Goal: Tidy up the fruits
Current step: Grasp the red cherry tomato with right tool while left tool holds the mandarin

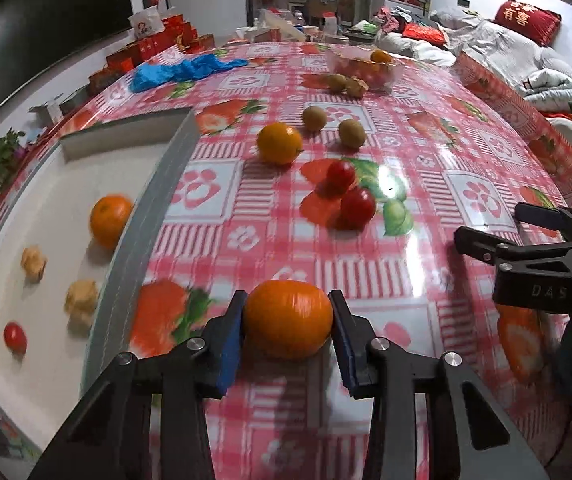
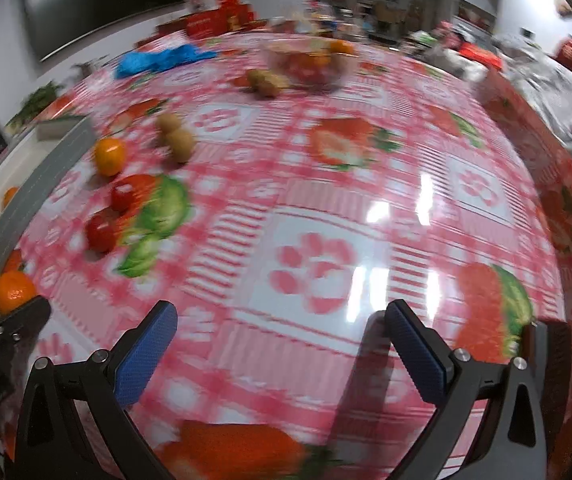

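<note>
Glossy plastic tablecloth (image 2: 326, 208); matt blue cloth (image 1: 181, 70)

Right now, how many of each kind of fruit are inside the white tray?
Orange: 1
Red tomato: 2 would be wrong, just 1
Pale lumpy fruit: 2
Total: 4 in the tray
</note>
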The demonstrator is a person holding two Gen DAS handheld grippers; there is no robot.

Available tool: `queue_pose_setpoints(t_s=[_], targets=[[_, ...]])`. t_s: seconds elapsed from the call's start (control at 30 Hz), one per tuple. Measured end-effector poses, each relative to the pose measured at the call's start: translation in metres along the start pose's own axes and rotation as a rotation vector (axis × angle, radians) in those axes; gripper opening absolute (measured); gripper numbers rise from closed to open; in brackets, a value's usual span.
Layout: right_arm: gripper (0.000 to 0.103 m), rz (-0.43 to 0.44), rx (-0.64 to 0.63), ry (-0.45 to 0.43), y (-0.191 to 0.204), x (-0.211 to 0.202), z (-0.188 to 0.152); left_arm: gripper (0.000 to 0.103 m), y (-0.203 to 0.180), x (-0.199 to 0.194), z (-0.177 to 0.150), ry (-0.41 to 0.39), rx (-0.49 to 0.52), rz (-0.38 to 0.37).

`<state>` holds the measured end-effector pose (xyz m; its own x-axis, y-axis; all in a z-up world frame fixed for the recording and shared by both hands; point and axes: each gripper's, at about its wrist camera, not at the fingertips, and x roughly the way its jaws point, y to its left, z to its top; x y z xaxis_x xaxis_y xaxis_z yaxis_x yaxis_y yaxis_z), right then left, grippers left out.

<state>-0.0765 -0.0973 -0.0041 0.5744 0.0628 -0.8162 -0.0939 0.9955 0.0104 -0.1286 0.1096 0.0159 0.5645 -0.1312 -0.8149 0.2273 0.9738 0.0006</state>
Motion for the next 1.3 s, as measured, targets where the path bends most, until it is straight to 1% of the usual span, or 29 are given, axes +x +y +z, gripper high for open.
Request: queue_pose_setpoints(t_s=[0.07, 0.13, 0.17, 0.37, 0.43, 0.53, 0.6, 0.63, 0.67, 0.7, 0.73, 0.77, 0.8, 0.87, 0.97, 1.1, 1.2, 1.3], targets=[[0.103, 0.023, -0.066, 0.0, 0.022, 0.002, 0.004, 0.042, 0.003, -0.003, -0.004, 0.0, -0.006, 0.001], [0.103, 0.031, -0.104, -0.002, 0.039, 0.004, 0.01, 0.042, 0.005, -0.005, -0.008, -0.004, -0.008, 0.006], [0.103, 0.059, -0.116, 0.007, 0.048, 0.008, 0.014, 0.042, 0.006, -0.005, -0.009, -0.005, -0.011, 0.007], [0.103, 0.091, -0.128, 0.022, 0.075, 0.022, 0.033, 0.042, 0.011, -0.009, -0.015, -0.01, -0.026, 0.001], [0.103, 0.085, -0.123, 0.032, 0.079, 0.025, 0.037, 0.042, 0.013, -0.01, -0.015, -0.01, -0.03, -0.001], [0.101, 0.084, -0.112, 0.034, 0.083, 0.026, 0.04, 0.042, 0.013, -0.01, -0.015, -0.01, -0.034, -0.006], [0.094, 0.075, -0.121, 0.026, 0.087, 0.027, 0.041, 0.042, 0.013, -0.01, -0.015, -0.011, -0.036, -0.006], [0.086, 0.078, -0.127, 0.016, 0.088, 0.026, 0.042, 0.042, 0.014, -0.01, -0.015, -0.011, -0.037, -0.006], [0.075, 0.084, -0.136, 0.006, 0.091, 0.024, 0.042, 0.042, 0.014, -0.01, -0.015, -0.012, -0.038, -0.007], [0.068, 0.089, -0.145, 0.0, 0.093, 0.022, 0.043, 0.042, 0.014, -0.01, -0.015, -0.012, -0.037, -0.006], [0.049, 0.097, -0.159, -0.007, 0.095, 0.021, 0.044, 0.042, 0.014, -0.01, -0.015, -0.013, -0.038, -0.006], [0.026, 0.106, -0.173, -0.014, 0.098, 0.019, 0.044, 0.042, 0.013, -0.01, -0.015, -0.013, -0.038, -0.004], [0.024, 0.12, -0.181, -0.015, 0.1, 0.017, 0.044, 0.042, 0.013, -0.01, -0.015, -0.012, -0.036, -0.002], [0.024, 0.162, -0.164, -0.008, 0.097, 0.015, 0.044, 0.042, 0.013, -0.01, -0.014, -0.009, -0.036, 0.001], [0.024, 0.242, -0.106, 0.003, 0.078, 0.01, 0.036, 0.042, 0.013, -0.01, -0.014, -0.002, -0.039, -0.001], [0.024, 0.276, -0.041, 0.02, 0.052, 0.002, 0.024, 0.042, 0.013, -0.009, -0.012, 0.003, -0.039, -0.004], [0.024, 0.294, 0.009, 0.03, 0.035, -0.002, 0.018, 0.042, 0.015, -0.01, -0.01, 0.006, -0.06, -0.027], [0.024, 0.304, 0.04, 0.036, 0.026, -0.003, 0.016, 0.041, 0.015, -0.013, -0.009, 0.006, -0.074, -0.041]])
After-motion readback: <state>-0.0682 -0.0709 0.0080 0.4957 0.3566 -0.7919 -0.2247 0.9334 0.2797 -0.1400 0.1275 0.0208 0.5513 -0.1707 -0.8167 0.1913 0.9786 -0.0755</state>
